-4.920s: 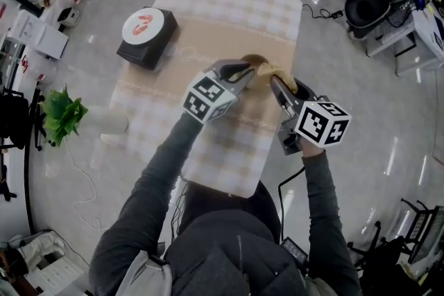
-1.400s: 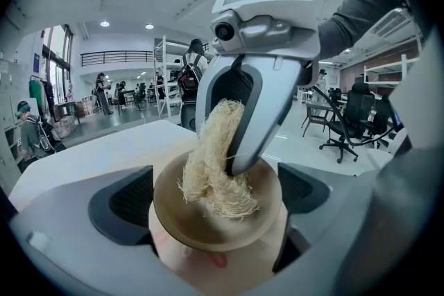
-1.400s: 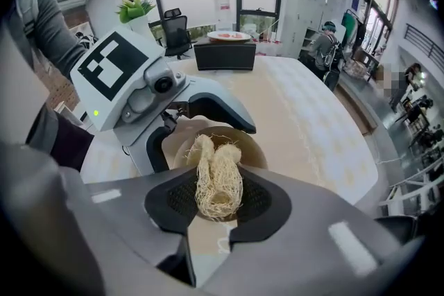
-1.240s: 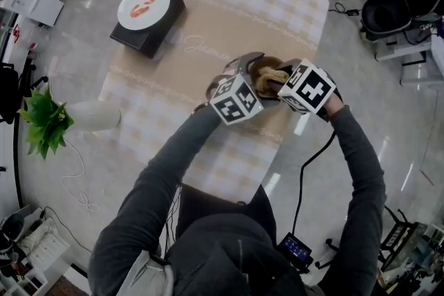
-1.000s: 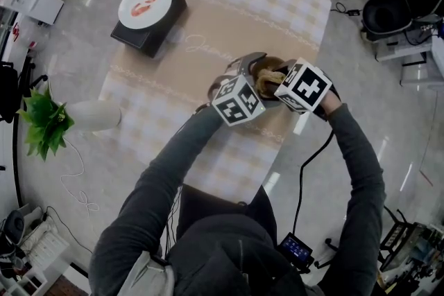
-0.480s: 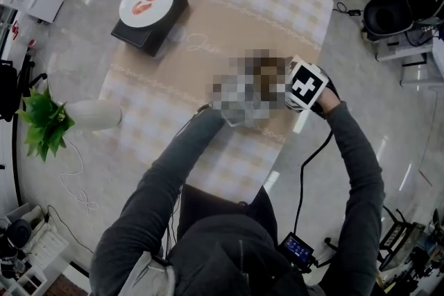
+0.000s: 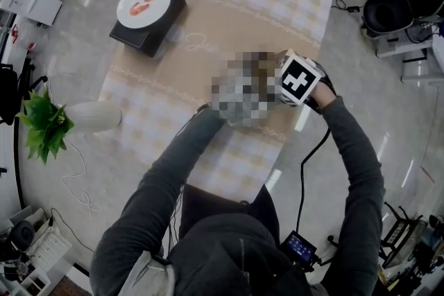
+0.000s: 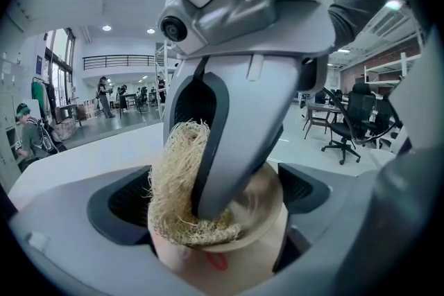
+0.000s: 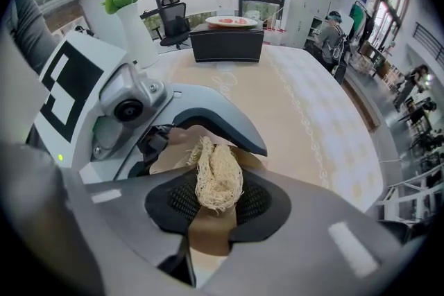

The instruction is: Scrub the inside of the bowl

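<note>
Item: bowl [image 8: 270, 211], tan, at the lower centre of the left gripper view, held above the checked table [image 7: 208, 24].
Left gripper [image 8: 211, 218]: jaws closed on the bowl's sides.
Right gripper [image 9: 216, 203]: jaws pinched on a straw-coloured scrubber [image 9: 218, 180], whose fibres press against the bowl's left inner wall.
Handling, in my judgement: hold the bowl steady and sweep the fibres round the wall and down to the base with light pressure.
Change from half a second ago: in the head view the right gripper sits slightly nearer the upper left.
</note>
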### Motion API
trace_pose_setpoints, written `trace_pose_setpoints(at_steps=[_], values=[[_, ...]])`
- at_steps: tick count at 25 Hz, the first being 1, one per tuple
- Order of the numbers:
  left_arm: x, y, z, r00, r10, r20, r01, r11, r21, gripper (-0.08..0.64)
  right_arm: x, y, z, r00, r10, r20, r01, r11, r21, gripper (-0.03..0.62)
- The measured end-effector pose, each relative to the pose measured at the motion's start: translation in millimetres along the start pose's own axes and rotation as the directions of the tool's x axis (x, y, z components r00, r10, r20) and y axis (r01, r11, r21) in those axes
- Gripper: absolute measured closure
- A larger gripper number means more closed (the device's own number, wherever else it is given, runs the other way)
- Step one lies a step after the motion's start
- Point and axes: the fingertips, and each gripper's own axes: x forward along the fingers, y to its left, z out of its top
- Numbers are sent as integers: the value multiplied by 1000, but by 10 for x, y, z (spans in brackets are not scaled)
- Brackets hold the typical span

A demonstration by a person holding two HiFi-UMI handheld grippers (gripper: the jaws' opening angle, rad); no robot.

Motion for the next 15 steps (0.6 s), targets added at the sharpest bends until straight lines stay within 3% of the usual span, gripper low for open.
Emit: trace_pose_setpoints(at_steps=[15], values=[[5,-5,1,1000,-4,-4,4,1000,5,-5,1,-158,21,997,-45,64,42,998,53,492]])
